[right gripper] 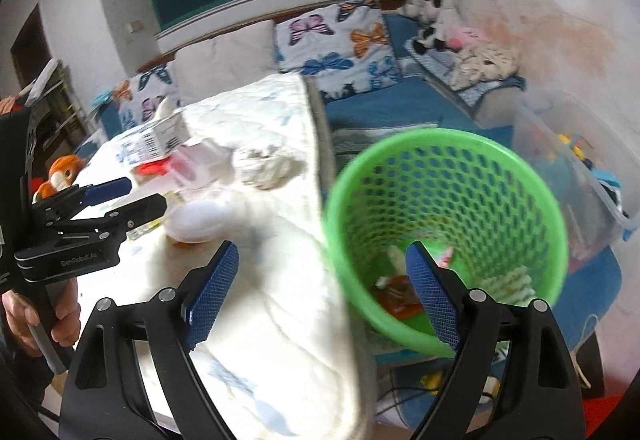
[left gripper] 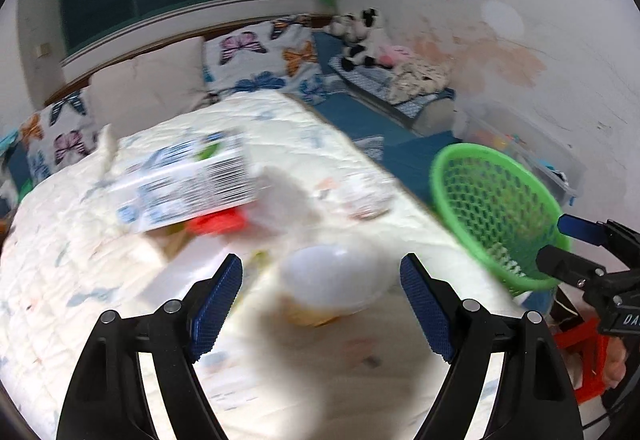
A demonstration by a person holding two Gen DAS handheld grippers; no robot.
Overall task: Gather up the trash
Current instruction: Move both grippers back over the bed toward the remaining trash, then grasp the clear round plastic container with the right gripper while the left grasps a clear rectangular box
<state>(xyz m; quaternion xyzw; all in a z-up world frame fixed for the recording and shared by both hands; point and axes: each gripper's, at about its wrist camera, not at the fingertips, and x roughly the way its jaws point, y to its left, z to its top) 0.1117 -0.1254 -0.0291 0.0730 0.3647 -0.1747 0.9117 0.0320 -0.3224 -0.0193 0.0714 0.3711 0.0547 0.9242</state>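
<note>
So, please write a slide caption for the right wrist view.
Open right gripper hovers between the quilted bed and a green mesh basket already holding scraps.

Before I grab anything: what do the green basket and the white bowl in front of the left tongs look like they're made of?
The green mesh basket looks like moulded plastic: uniform colour, smooth glossy rim, regular holes in the wall. The white round bowl, lying upside down on the quilted bed cover, seems thin, smooth plastic or foam; motion blur leaves that open. Both look light.
</note>
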